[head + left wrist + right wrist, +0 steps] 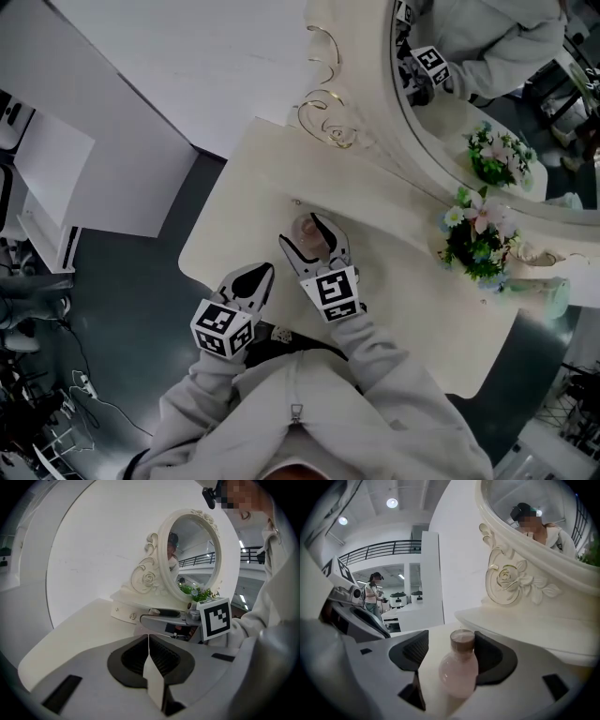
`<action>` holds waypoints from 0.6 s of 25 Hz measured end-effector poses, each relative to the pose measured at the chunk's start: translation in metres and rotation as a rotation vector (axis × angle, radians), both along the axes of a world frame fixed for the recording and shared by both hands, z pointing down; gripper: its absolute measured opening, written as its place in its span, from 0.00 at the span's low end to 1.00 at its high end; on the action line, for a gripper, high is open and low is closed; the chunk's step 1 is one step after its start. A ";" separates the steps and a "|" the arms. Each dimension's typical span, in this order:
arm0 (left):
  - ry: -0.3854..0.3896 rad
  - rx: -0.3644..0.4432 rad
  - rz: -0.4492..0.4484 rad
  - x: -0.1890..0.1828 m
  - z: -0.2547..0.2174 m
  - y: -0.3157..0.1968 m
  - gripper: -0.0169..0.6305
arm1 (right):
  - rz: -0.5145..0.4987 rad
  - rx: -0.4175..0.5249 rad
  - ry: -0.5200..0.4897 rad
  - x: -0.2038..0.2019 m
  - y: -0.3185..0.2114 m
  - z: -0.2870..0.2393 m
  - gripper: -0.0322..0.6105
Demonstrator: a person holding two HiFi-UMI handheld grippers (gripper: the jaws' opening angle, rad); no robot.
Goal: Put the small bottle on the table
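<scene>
Head view: small bottle [306, 227] mostly covered by the right tongs [302, 234], only its top showed. In the right gripper view it stood upright on the bench [403, 281] between the spread jaws, close against the pad on that view's right, clear gap to the other (contact hard to tell). Mirror [469, 84] just behind, partly cut off; flowers [476, 239] well apart. Left tongs [261, 275] were closed, empty, at the near bench edge.
</scene>
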State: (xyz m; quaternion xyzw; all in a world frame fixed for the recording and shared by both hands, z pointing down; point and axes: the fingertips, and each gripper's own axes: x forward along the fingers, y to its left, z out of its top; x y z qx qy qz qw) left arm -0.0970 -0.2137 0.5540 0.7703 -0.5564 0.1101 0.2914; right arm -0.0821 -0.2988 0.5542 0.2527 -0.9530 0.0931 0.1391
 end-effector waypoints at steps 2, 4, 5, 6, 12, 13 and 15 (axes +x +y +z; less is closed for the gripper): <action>0.002 0.011 0.010 0.002 -0.003 0.001 0.06 | 0.026 0.008 0.004 0.007 -0.002 -0.003 0.51; 0.004 0.022 0.020 0.003 -0.006 0.002 0.06 | 0.038 0.018 0.018 0.013 -0.002 -0.004 0.51; 0.005 0.026 0.025 0.004 -0.008 0.003 0.06 | 0.042 0.020 0.025 0.017 -0.002 -0.005 0.51; 0.006 0.030 0.029 0.005 -0.009 0.005 0.06 | 0.047 0.021 0.029 0.020 -0.001 -0.006 0.51; 0.022 0.054 0.057 0.010 -0.016 0.014 0.06 | 0.095 0.034 0.021 0.040 0.014 -0.021 0.51; 0.023 0.058 0.061 0.011 -0.017 0.016 0.06 | 0.109 0.033 0.015 0.045 0.016 -0.023 0.51; 0.026 0.067 0.071 0.012 -0.020 0.021 0.06 | 0.137 0.029 0.003 0.055 0.020 -0.027 0.51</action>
